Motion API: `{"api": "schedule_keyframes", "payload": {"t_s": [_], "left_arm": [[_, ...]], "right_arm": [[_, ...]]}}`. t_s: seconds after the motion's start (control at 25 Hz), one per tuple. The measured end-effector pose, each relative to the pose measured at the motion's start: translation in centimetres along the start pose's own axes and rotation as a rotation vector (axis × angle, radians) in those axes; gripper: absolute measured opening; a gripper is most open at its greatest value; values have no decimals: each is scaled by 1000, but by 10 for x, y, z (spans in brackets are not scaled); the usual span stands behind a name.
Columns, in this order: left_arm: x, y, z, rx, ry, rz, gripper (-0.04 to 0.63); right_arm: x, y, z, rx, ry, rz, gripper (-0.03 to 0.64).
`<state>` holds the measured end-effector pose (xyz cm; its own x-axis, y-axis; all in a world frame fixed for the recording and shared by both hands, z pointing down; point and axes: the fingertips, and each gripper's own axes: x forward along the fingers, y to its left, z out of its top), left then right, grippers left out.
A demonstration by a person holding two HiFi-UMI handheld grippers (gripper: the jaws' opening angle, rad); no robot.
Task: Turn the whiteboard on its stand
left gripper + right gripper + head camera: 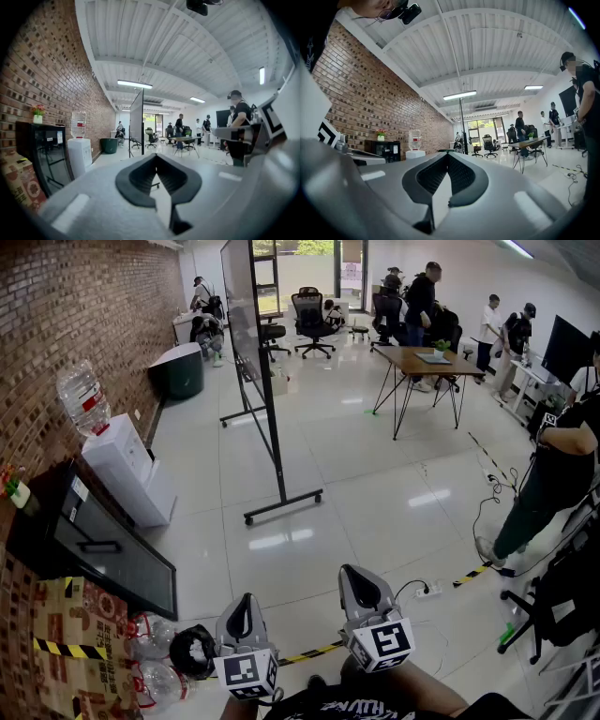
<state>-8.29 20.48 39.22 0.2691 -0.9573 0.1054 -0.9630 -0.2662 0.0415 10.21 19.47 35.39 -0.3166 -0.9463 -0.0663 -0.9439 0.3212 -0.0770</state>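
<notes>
1. In the head view, with twelve o'clock straight up the frame, I have both tools low at six o'clock, side by side and pointing roughly level into the room.
2. The left gripper [156,155] has its jaws pressed together at the tips, with nothing between them.
3. The right gripper [447,153] is the same: jaws closed tip to tip and empty.
4. The whiteboard [241,306] stands at about eleven o'clock, well apart from both tools. I see it nearly edge-on, upright on its stand [283,505], whose wheeled foot rests on the glossy floor [375,502].
5. Neither gripper touches the board or the stand.
6. At nine o'clock a water dispenser [122,465] with a tilted-looking bottle [82,397] sits against the brick wall [84,306], and just beside it, toward eight o'clock, is a black cabinet [94,540] with a glass door.
7. A cardboard box [66,634] lies at seven o'clock, with empty plastic bottles beside it.
8. At one o'clock is a wooden table [427,360] on thin black legs, with people standing behind it. At twelve there is a black office chair [309,320].
9. A person in dark clothes [553,474] stands at three o'clock.
10. A strip of yellow-and-black tape [469,575] runs across the floor at four o'clock, close to a power strip [429,591] and its cable.
</notes>
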Motion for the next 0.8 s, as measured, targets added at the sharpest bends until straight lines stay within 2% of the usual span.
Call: {"api": "schedule_keyframes", "payload": {"t_s": [0.28, 0.4, 0.68, 0.8], "left_arm": [[11, 0, -15, -15, 21, -18, 6], [22, 3, -8, -43, 10, -8, 6], [73, 34, -1, -3, 40, 84, 6], [110, 36, 5, 8, 41, 84, 6]], "right_arm": [[11, -1, -11, -9, 20, 24, 9], [27, -3, -17, 13, 10, 40, 9], [106, -20, -33, 43, 10, 97, 9], [146, -39, -36, 69, 13, 98, 9]]}}
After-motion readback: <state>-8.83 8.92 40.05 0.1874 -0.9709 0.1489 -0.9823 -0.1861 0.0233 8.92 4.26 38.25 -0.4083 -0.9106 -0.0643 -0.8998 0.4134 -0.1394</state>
